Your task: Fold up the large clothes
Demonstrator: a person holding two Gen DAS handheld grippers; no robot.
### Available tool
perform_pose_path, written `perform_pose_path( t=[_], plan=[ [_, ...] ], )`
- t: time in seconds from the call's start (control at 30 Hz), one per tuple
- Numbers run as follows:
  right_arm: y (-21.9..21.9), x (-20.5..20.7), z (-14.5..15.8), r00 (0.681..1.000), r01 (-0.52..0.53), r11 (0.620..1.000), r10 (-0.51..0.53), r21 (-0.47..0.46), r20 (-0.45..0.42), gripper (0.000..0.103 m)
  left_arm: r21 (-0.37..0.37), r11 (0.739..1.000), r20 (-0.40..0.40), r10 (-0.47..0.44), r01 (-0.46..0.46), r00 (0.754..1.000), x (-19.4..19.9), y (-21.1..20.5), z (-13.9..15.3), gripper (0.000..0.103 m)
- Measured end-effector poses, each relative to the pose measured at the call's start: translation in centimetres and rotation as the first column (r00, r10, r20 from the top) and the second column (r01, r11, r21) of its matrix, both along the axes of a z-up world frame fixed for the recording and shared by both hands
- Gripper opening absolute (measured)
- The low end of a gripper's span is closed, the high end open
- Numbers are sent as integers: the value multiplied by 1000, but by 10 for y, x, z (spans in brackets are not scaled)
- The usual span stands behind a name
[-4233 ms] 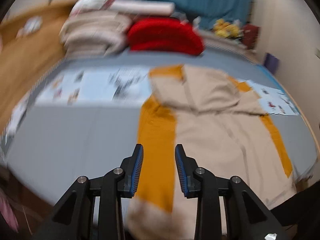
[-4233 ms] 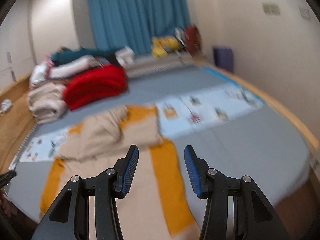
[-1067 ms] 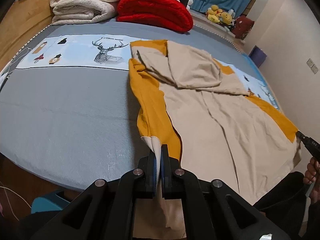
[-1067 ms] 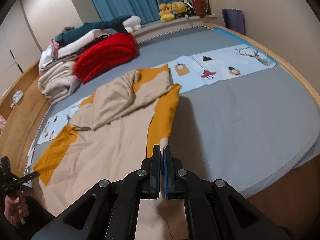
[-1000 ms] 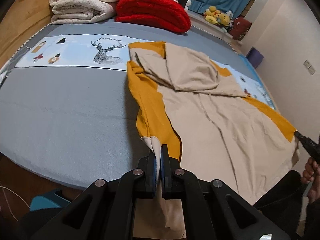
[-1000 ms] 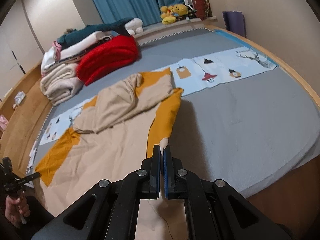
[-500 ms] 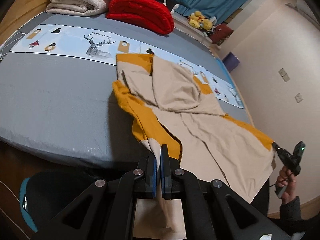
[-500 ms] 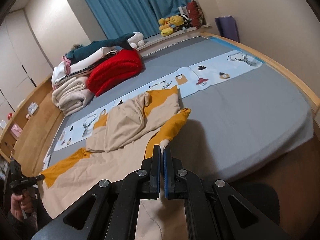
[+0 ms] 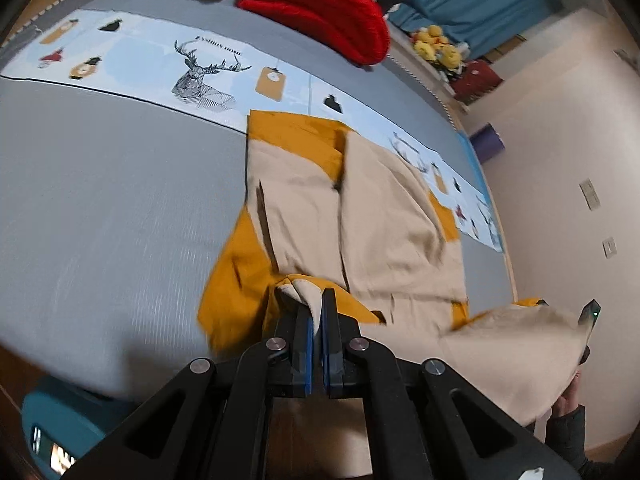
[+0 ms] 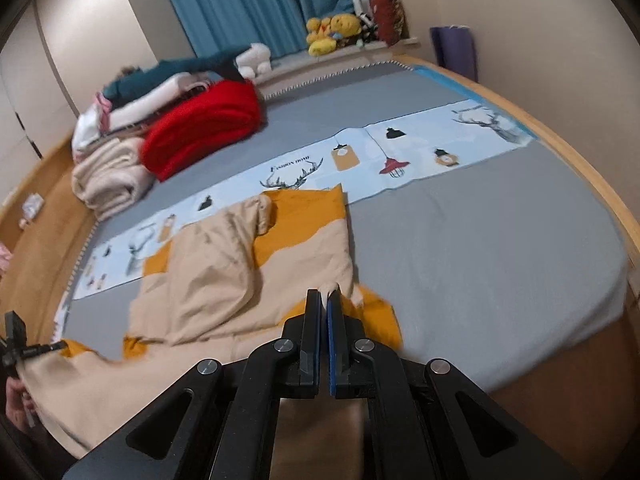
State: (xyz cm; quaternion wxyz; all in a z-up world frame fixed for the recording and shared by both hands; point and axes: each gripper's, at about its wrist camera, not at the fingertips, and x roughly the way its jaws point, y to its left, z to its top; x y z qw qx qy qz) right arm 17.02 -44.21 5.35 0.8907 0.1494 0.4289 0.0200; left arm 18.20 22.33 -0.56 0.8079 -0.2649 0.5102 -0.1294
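The bed (image 10: pixel 500 248), with its grey cover and a pale blue printed strip running across it, carries everything I am working on. Toward its far left corner sit a folded red blanket (image 10: pixel 204 128) and a stack of cream bedding (image 10: pixel 108 176); both are well apart from my work.

The large beige-and-mustard garment (image 9: pixel 384 216) lies across the middle of the bed, its upper part bunched near the printed strip and its lower part running to the near edge, where I have it lifted.

My left gripper (image 9: pixel 318 316) is closed tight on one near corner of the garment, a fold of beige cloth pinched between its blue pads. My right gripper (image 10: pixel 324 308) is likewise clamped on the other near corner, with a tip of cloth showing above the fingers.

I judge the step in hand to be the first lengthwise fold: carrying the near hem over toward the far end. The next move calls for both corners to travel forward level and evenly taut, so the hem lands square on the far edge of the garment without dragging the bunched part out of place.
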Motion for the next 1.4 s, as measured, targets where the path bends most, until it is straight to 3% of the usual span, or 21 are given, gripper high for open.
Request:
perform_pose_path(
  t=[0.17, 0.3, 0.4, 0.6, 0.67, 0.77, 0.83, 0.87, 0.97, 1.2, 1.4],
  plan=[
    [9, 105, -48, 992, -40, 998, 35, -40, -120, 3, 5, 999, -85, 50, -49, 995, 77, 12, -55, 2],
    [13, 149, -95, 979, -41, 998, 29, -55, -201, 3, -14, 997, -180, 71, -75, 981, 95, 11, -95, 3],
    [7, 155, -122, 969, -7, 999, -2, -33, -245, 3, -18, 996, -188, 84, -89, 979, 95, 13, -96, 7],
    [-10, 155, -113, 980, 73, 997, -69, 14, -189, 12, -52, 993, -192, 98, -109, 977, 86, 25, -87, 14],
    [-22, 147, -102, 983, 120, 992, -114, 33, -146, 13, -68, 986, -184, 137, -151, 973, 81, 34, -82, 31],
    [-35, 136, -93, 983, 158, 985, -151, 65, -102, 27, -74, 964, -157, 243, -256, 957, 65, 58, -71, 38],
    [-35, 132, -98, 982, 149, 987, -140, 65, -125, 42, -71, 951, -161, 286, -300, 944, 58, 70, -71, 38],
    [-33, 133, -103, 982, 128, 989, -117, 68, -148, 43, -54, 949, -168, 296, -309, 940, 56, 74, -71, 38],
    [-23, 137, -118, 977, 58, 996, -41, 73, -207, 44, -2, 959, -185, 277, -283, 943, 55, 71, -75, 38],
    [-6, 143, -150, 951, -7, 998, 25, 61, -308, 44, 91, 982, -209, 178, -162, 961, 70, 40, -98, 45],
    [2, 147, -172, 931, -39, 998, 55, 52, -361, 44, 89, 985, -173, 165, -151, 971, 93, 22, -99, 45]
  ],
)
